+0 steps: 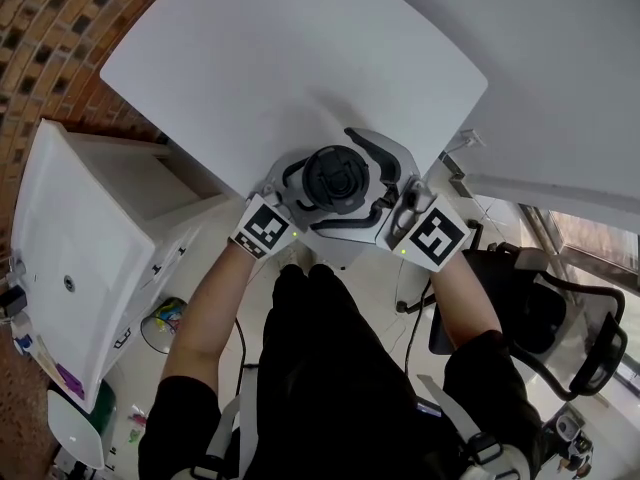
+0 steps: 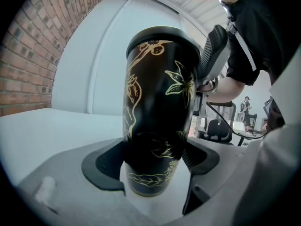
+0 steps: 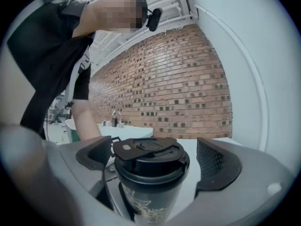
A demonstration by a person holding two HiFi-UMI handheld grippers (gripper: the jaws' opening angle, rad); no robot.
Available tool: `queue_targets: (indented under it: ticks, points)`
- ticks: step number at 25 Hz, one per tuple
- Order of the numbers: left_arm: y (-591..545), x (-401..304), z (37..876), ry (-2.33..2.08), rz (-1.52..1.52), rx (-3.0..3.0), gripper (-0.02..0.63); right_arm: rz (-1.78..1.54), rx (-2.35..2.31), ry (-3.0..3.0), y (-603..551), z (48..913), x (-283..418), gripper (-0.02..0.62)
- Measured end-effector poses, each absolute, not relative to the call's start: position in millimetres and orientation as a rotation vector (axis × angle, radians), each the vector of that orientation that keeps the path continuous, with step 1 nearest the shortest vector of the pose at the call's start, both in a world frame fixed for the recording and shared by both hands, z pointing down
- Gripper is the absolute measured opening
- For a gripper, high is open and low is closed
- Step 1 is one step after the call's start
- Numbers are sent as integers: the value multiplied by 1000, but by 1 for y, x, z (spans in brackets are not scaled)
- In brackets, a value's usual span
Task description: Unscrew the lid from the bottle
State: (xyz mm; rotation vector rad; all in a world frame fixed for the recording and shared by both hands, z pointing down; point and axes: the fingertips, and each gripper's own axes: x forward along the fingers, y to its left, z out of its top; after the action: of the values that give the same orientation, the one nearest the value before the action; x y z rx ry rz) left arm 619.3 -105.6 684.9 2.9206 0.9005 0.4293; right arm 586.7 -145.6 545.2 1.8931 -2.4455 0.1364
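A black bottle (image 2: 157, 102) with gold flower drawings stands upright on the white table (image 1: 300, 58), near its front edge. My left gripper (image 2: 153, 160) is shut on the bottle's lower body, and a dark pad (image 2: 104, 163) presses on each side. The black lid (image 3: 150, 155) sits on the bottle's top and has a flip tab. My right gripper (image 3: 153, 158) stands open around the lid, and its right pad (image 3: 216, 166) is clearly apart from it. From the head view the lid (image 1: 337, 178) shows between both grippers, the left gripper (image 1: 290, 193) low and the right gripper (image 1: 365, 186) higher.
A white cabinet (image 1: 70, 258) stands left of the table, against a brick wall (image 1: 50, 28). A black office chair (image 1: 560, 318) is at the right. A second white table (image 1: 560, 78) lies at the far right. The person's body is close behind the table edge.
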Motion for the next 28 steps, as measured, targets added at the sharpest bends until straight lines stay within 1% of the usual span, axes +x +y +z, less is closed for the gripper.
queue_targets:
  ticks: [4,8,13,17,28]
  points:
    - [-106,619,685,896,430,2922,383,122,2151,-2326,-144,543,596,540]
    - [-105,620,685,894,427,2924,383,126,2227,-2286,-145,545,595,532]
    - [-106,619,685,890,429,2923,382,113,2214,-2228,-150,552,592,510]
    - [-105,620,685,891,430,2923,382,108,2197,-2214,-150,554,594,479]
    - [-105,619,686,893,433,2922,382,149,2007,-2377,-150,555,588,476]
